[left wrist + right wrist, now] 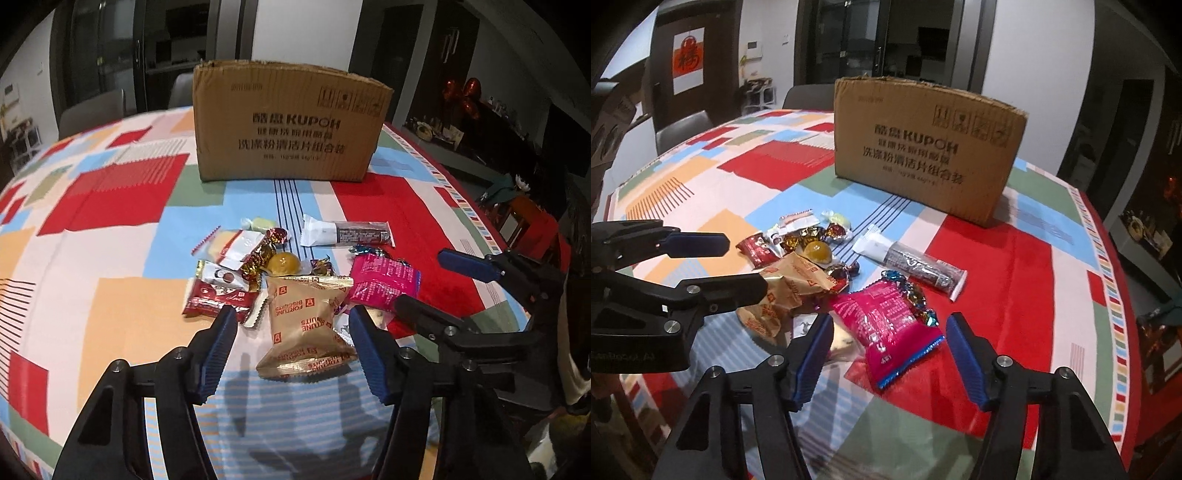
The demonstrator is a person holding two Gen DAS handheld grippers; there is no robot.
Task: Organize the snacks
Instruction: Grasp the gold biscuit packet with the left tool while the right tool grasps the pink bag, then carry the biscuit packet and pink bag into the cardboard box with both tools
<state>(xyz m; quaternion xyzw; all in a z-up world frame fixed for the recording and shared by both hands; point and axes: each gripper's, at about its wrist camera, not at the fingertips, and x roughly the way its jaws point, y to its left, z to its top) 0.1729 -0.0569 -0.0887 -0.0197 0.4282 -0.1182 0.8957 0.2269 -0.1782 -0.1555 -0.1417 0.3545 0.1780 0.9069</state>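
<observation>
Straddling the gold biscuit pack [308,325], the left gripper [293,325] stands spread, its blue pads on either side of the pack and clear of it, a stance that looks set for a pinch across the pack's width. Beside it the right gripper [886,332] is likewise spread, framing the pink pack [886,325] without pressing it; each claw seems to have picked the nearest big packet so both can lift at once. Behind these lies the rest of the snack heap [255,254]: a red sachet, foil candies, a yellow ball, a long white-and-dark bar [345,230], all loose on the patterned cloth [110,206]. Farthest stands the cardboard box [288,122], likely their destination; its inside is hidden, so I cannot tell what it holds.
</observation>
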